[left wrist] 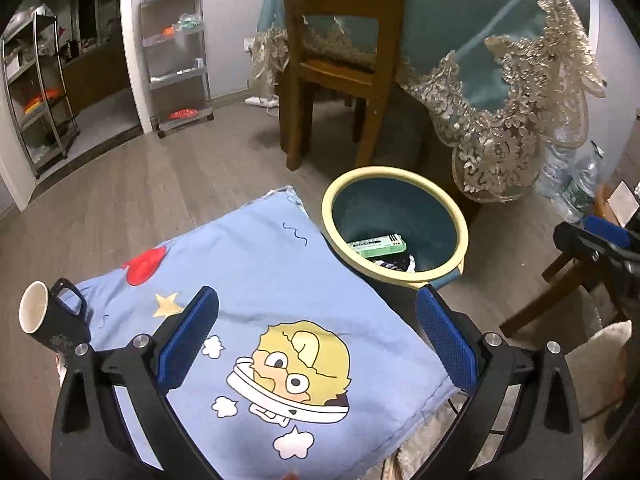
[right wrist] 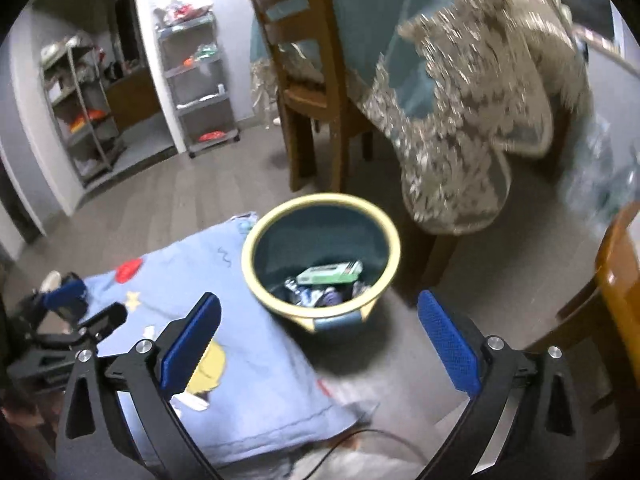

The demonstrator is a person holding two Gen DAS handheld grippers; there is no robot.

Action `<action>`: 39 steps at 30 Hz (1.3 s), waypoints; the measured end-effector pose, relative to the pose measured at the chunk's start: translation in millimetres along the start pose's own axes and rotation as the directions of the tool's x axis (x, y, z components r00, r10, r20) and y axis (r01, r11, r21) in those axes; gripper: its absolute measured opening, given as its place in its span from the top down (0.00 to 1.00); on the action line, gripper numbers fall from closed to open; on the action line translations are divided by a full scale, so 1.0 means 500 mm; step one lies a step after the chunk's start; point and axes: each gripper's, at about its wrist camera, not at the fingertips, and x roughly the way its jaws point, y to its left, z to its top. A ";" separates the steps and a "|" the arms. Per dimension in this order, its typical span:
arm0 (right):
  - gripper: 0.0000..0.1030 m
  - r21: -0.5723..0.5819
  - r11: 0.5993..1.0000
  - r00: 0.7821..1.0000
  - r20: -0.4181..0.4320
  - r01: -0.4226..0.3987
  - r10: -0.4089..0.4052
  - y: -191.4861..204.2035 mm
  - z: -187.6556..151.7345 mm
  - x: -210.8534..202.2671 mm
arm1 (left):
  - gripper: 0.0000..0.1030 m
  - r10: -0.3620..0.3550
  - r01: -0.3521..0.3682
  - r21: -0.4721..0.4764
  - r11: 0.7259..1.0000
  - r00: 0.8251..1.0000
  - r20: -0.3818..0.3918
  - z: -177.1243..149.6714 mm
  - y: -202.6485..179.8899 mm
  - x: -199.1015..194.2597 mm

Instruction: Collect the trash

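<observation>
A round bin (left wrist: pixel 444 204) (right wrist: pixel 256 276), teal with a pale yellow rim, stands on the floor beside a blue cartoon cushion (left wrist: pixel 256 280) (right wrist: pixel 248 360). Inside it lie a green box (left wrist: pixel 378 245) (right wrist: pixel 330 273) and dark crumpled scraps (right wrist: pixel 316 296). My left gripper (left wrist: pixel 316 328) hangs open over the cushion with nothing between its blue pads. My right gripper (right wrist: pixel 318 330) is open too, above and in front of the bin, empty. The left gripper (right wrist: pixel 72 300) also shows at the left of the right wrist view, and the right gripper (left wrist: pixel 600 236) at the right edge of the left wrist view.
A dark mug (left wrist: pixel 52 316) lies on the cushion's left corner. A wooden chair (left wrist: pixel 340 60) and a table with a teal lace cloth (left wrist: pixel 500 80) stand behind the bin. Plastic bottles (left wrist: pixel 576 184) sit to the right, metal shelves (left wrist: pixel 180 48) at the back left, wooden furniture (right wrist: pixel 616 280) on the right.
</observation>
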 end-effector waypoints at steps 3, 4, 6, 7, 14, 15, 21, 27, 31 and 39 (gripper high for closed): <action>0.05 -0.032 0.999 1.000 0.014 0.002 -0.001 0.012 0.001 0.001 | 0.06 0.036 -0.036 0.029 0.999 0.999 0.006 0.002 -0.009 0.008; 0.05 -0.033 0.999 1.000 0.012 0.003 -0.002 0.014 0.002 0.004 | 0.06 0.038 -0.038 0.039 0.998 0.999 0.017 0.002 -0.012 0.008; 0.05 -0.026 1.000 1.000 0.000 0.000 0.000 0.013 0.002 0.011 | 0.06 0.056 -0.058 0.060 0.997 0.998 0.031 0.000 -0.016 0.011; 0.05 -0.018 1.000 1.000 -0.007 -0.002 0.002 0.011 0.003 0.015 | 0.06 0.061 -0.063 0.065 0.996 0.998 0.031 0.000 -0.017 0.012; 0.05 -0.009 1.000 1.000 -0.015 -0.008 0.008 0.016 0.000 0.019 | 0.06 0.057 -0.058 0.058 0.997 0.998 0.012 0.000 -0.014 0.019; 0.05 -0.010 1.000 1.000 -0.013 -0.009 0.009 0.018 -0.001 0.019 | 0.06 0.057 -0.058 0.058 0.997 0.998 0.014 0.000 -0.013 0.018; 0.05 -0.004 1.000 1.000 -0.020 -0.013 0.013 0.019 -0.002 0.023 | 0.06 0.061 -0.061 0.064 0.996 0.998 0.013 -0.002 -0.016 0.018; 0.05 -0.005 1.000 0.999 -0.031 -0.014 0.014 0.018 0.000 0.028 | 0.06 0.065 -0.066 0.069 0.995 0.998 0.012 -0.004 -0.018 0.019; 0.05 -0.003 1.000 0.999 -0.033 -0.013 0.013 0.018 0.001 0.032 | 0.06 0.061 -0.062 0.070 0.996 0.998 0.009 -0.004 -0.020 0.022; 0.05 -0.001 1.000 0.999 -0.032 -0.013 0.013 0.017 0.000 0.032 | 0.06 0.063 -0.063 0.084 0.994 0.998 0.008 -0.006 -0.027 0.024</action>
